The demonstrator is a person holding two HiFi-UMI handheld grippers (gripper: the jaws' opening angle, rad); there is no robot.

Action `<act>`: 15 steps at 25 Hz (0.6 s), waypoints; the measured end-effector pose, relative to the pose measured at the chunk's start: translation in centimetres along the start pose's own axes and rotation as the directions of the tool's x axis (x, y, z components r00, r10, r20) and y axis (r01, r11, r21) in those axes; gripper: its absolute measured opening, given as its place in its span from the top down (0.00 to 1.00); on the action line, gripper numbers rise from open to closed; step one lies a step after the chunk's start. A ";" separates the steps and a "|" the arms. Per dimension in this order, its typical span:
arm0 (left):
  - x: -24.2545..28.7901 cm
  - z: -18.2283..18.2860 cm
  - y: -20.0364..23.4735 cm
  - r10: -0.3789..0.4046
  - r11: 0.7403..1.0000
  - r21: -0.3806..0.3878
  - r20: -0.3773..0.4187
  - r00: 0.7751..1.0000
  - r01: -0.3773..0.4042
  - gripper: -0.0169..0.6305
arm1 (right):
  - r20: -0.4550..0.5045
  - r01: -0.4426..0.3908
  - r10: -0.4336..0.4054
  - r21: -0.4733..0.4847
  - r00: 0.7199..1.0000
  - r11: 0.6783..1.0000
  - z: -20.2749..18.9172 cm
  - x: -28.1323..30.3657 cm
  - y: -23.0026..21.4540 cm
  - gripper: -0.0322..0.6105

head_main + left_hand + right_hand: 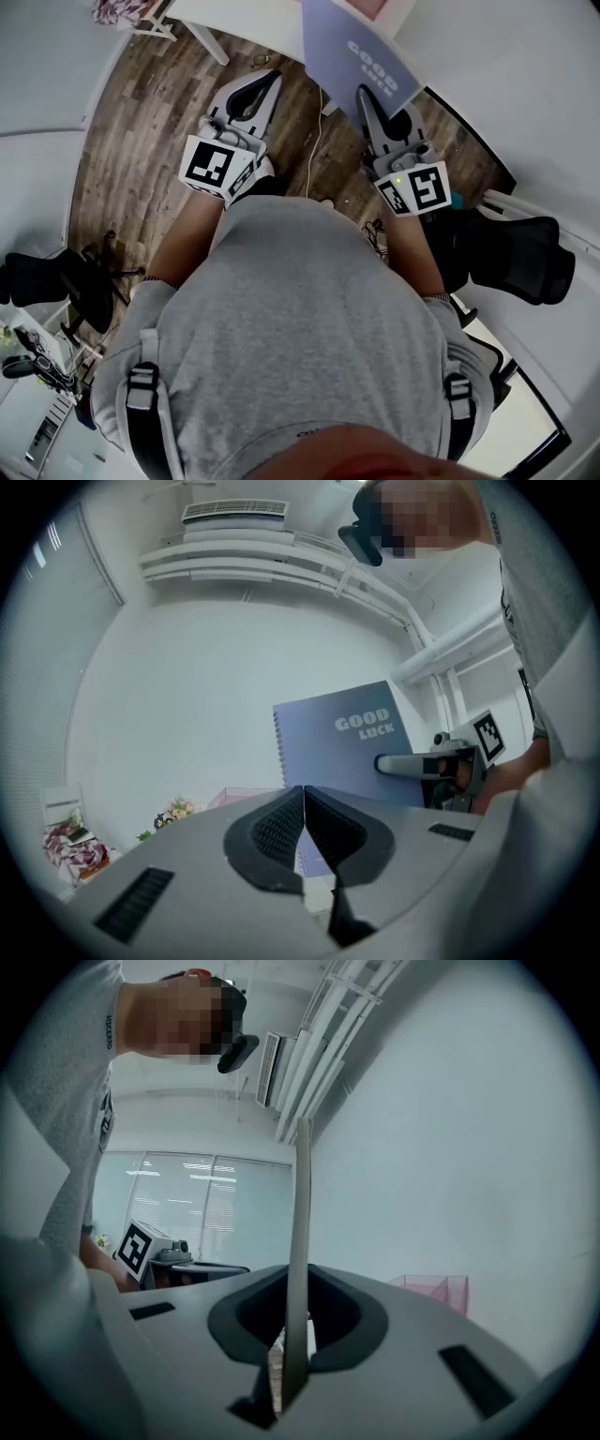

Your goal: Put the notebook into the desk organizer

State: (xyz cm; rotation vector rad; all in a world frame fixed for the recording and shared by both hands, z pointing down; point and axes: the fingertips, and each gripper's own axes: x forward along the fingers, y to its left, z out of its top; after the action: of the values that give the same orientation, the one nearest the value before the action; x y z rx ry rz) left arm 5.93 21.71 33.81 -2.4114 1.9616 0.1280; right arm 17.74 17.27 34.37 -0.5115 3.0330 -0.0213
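Notebook point(361, 52), blue-grey and spiral-bound with GOOD LUCK on its cover, is clamped by its lower edge in my right gripper point(380, 111), at one o'clock in the head view, above the wooden floor point(141, 169). My left gripper point(258, 89), at eleven o'clock, has its jaws pressed together on nothing. The pink desk organizer point(431, 1290) sits at three o'clock of the right jaws, apart from the notebook.

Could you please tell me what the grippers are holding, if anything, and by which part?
The right gripper clamps the notebook by the edge opposite its spiral binding; the left gripper is shut and empty.
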 end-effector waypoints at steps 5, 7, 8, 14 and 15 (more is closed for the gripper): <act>0.1 0.3 4.7 -0.029 1.000 -0.010 0.004 1.000 0.029 0.94 | -0.019 0.029 -0.029 -0.007 0.999 1.000 -0.4 4.5 0.9 0.89; 0.1 0.4 6.0 -0.039 0.999 -0.014 0.005 0.999 0.039 0.94 | -0.031 0.037 -0.037 -0.007 0.999 0.999 -0.5 5.7 1.2 0.89; 0.2 0.5 6.6 -0.046 0.999 -0.013 0.006 0.999 0.046 0.94 | -0.034 0.042 -0.043 -0.006 0.999 0.999 -0.6 6.3 1.2 0.89; 0.0 0.0 10.6 -0.084 0.996 -0.032 -0.002 0.996 0.084 0.94 | -0.028 0.084 -0.084 -0.002 0.996 0.996 -0.8 9.8 1.9 0.89; 0.0 -0.1 11.3 -0.086 0.996 -0.030 -0.005 0.996 0.086 0.94 | -0.028 0.088 -0.088 0.000 0.996 0.996 -0.9 10.3 2.0 0.89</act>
State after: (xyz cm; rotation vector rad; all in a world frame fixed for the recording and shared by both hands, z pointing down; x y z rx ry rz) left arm -5.11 19.43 34.22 -2.5133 1.8680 0.1487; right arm 7.31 15.81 34.55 -0.6498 3.0351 -0.0349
